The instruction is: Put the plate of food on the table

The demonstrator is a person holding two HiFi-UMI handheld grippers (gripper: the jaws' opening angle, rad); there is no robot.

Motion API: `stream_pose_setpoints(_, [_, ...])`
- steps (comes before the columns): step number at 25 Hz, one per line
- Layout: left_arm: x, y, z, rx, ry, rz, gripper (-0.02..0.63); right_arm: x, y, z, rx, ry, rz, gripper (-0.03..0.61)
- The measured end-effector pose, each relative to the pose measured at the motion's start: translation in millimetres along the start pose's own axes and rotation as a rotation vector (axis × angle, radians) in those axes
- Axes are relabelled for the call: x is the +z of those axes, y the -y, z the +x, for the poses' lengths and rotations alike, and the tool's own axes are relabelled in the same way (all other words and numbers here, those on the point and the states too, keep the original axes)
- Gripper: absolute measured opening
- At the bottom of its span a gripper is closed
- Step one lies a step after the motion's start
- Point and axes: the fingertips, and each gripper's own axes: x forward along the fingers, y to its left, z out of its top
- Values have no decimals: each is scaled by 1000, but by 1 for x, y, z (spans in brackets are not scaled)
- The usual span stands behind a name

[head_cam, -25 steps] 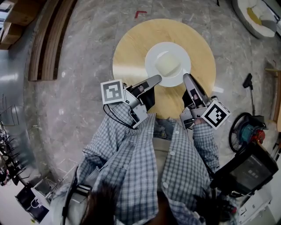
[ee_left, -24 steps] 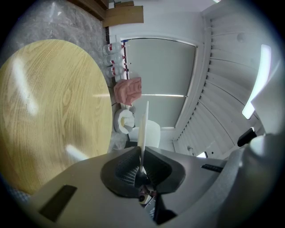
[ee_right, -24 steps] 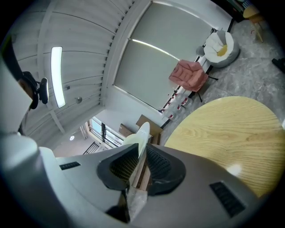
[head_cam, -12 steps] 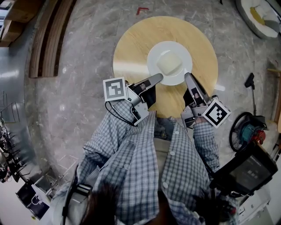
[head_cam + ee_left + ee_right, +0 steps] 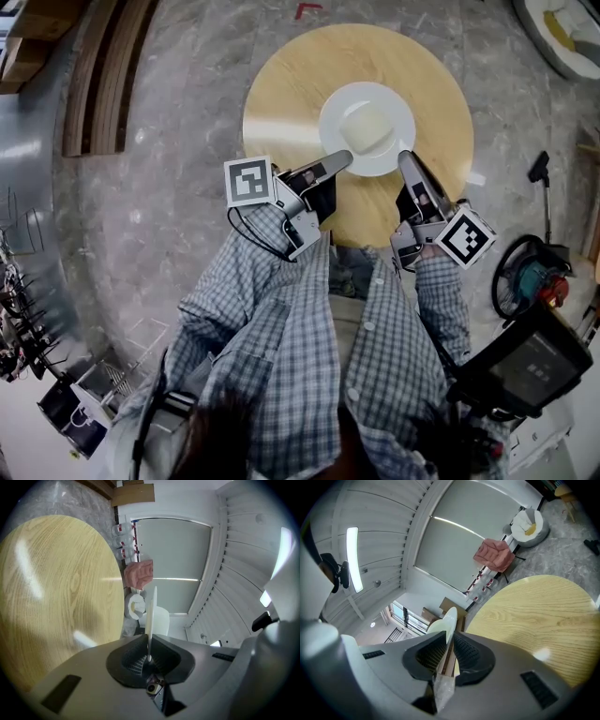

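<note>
A white plate carrying a pale block of food is over the middle of the round wooden table. My left gripper is shut on the plate's near-left rim. My right gripper is shut on its near-right rim. In the left gripper view the plate shows edge-on, its rim pinched between the dark pads of the left gripper, with a gap between it and the table. The right gripper view shows the plate's rim running between the pads of the right gripper, beside the table.
The person's plaid sleeves fill the lower middle of the head view. Wooden planks lie on the floor at the left. A black tool and a red and blue machine stand to the right. Beyond the table stands a pink chair.
The head view has slid a little, so everything sits slightly higher in the picture. The plate and both grippers keep their place over the table.
</note>
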Motion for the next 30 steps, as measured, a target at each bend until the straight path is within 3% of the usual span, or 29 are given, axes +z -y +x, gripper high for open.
stream_pose_setpoints(30, [4,-56,11,64,-33,-49,20,-25,54,9,-120,-74,51,57])
